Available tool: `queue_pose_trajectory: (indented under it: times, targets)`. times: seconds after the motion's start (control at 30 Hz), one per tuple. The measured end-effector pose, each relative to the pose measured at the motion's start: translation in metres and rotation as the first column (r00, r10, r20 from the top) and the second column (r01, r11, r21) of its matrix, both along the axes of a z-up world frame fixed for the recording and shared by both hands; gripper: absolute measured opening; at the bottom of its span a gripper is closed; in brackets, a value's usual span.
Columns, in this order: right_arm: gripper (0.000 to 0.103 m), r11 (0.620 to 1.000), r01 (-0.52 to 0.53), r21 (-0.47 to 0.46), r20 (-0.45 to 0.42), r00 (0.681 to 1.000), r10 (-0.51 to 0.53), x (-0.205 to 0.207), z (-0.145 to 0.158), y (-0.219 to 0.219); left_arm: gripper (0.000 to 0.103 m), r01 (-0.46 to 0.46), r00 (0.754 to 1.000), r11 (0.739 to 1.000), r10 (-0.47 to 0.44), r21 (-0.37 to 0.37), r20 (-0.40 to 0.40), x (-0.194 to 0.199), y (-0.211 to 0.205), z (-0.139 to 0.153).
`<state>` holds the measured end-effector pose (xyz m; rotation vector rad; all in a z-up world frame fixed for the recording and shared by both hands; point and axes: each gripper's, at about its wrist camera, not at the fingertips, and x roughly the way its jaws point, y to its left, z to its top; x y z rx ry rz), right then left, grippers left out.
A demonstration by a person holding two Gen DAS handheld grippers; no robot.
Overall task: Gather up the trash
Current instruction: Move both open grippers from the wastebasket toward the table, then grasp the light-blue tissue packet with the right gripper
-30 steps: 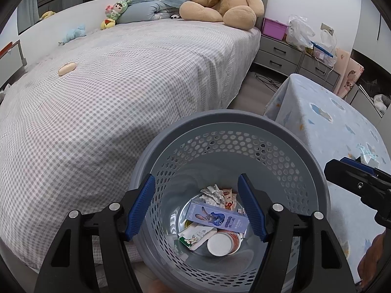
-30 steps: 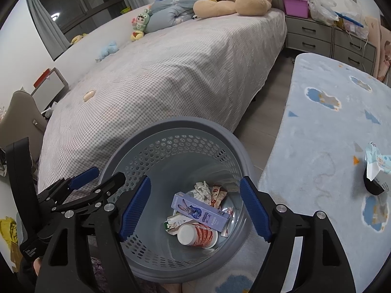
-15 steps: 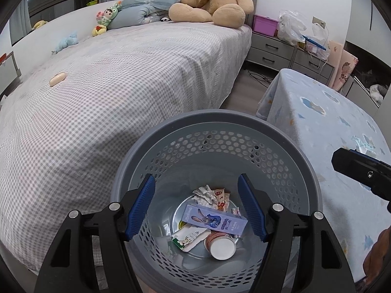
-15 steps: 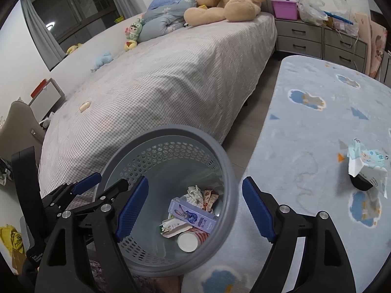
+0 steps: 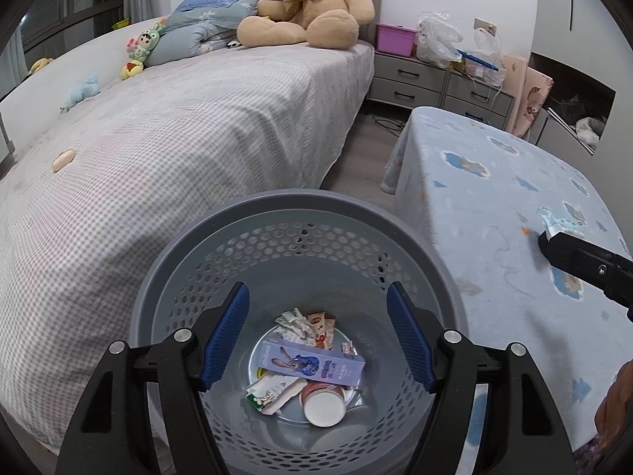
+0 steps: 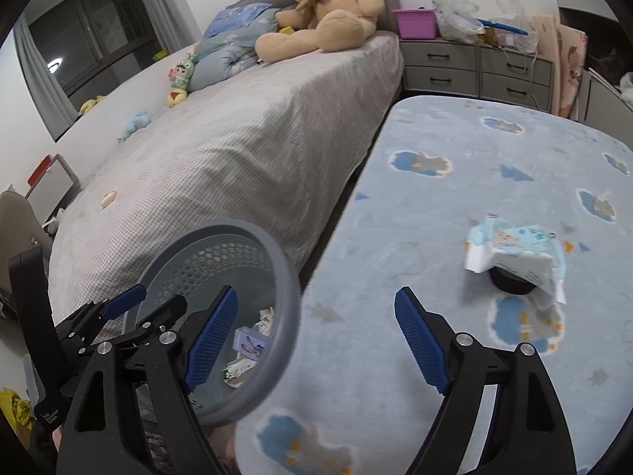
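Observation:
A grey perforated bin [image 5: 277, 213] stands between the bed and the low table; it also shows in the right wrist view [image 6: 285, 277]. Inside lie a purple cartoon box [image 5: 312, 364], a paper cup [image 5: 322, 405] and several wrappers. My left gripper [image 5: 318, 336] is open and empty above the bin's mouth. My right gripper [image 6: 316, 336] is open and empty over the table's left edge. A crumpled blue-and-white wrapper [image 6: 514, 245] lies on a black round object [image 6: 510, 283] on the table, ahead and right of the right gripper.
The table carries a blue cloud-print cloth [image 6: 455, 198]. The bed [image 5: 178, 138] with a teddy bear [image 5: 312, 12] and small toys is at left. Grey drawers [image 6: 474, 67] with bags stand at the back.
My right gripper has swung right, from over the bin to over the table, nearer the wrapper. My left gripper has stayed above the bin and risen slightly.

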<state>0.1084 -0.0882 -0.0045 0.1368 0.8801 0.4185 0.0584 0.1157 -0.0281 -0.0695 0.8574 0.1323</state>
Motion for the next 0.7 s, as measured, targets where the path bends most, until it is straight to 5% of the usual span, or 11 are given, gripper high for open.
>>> queue_pose_trajectory:
  times: [0.5, 0.7]
  targets:
    - [0.083, 0.993, 0.034, -0.116, 0.008, 0.999, -0.033, 0.021, 0.022, -0.09, 0.069, 0.081, 0.996, 0.996, -0.079, -0.042, 0.033, 0.019, -0.054, 0.012]
    - [0.087, 0.978, -0.06, -0.2, 0.009, 0.998, 0.063, 0.041, 0.014, -0.109, 0.069, 0.102, 0.994, 0.994, -0.101, -0.037, 0.048, 0.027, -0.074, 0.01]
